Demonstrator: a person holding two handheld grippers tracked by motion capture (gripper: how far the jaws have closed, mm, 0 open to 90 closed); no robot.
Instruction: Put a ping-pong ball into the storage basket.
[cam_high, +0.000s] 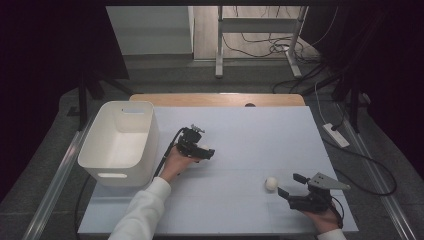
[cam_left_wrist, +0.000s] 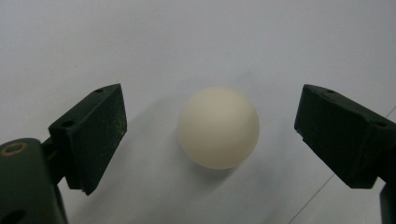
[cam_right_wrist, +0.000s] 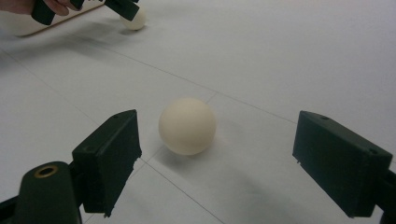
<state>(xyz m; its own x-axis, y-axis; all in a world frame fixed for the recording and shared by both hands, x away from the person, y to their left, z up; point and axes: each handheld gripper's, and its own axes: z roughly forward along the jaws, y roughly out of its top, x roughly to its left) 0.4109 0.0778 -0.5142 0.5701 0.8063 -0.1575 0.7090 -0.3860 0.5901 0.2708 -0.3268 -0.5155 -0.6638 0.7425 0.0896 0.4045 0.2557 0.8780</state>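
Note:
Two cream-white balls lie on the white table top (cam_high: 240, 135). One ball (cam_left_wrist: 218, 127) rests on the table between the black jaws of my left gripper (cam_left_wrist: 210, 100), with a gap on each side and neither pad touching it. From above, that left gripper (cam_high: 204, 151) points down just right of the white bin, and its ball (cam_high: 204, 147) barely peeks out. The other ball (cam_high: 271, 183) sits near the front right, just ahead of my open right gripper (cam_high: 291, 185). In the right gripper view this ball (cam_right_wrist: 187, 126) lies slightly beyond the left jaw, untouched by my right gripper (cam_right_wrist: 219, 116).
A white plastic bin (cam_high: 120, 142) with handle slots stands at the table's left edge. A wooden strip (cam_high: 220, 99) runs along the far edge. Cables and a metal stand leg (cam_high: 219, 45) are on the floor behind. Far off in the right gripper view are the left gripper (cam_right_wrist: 119, 7) and its ball (cam_right_wrist: 134, 19).

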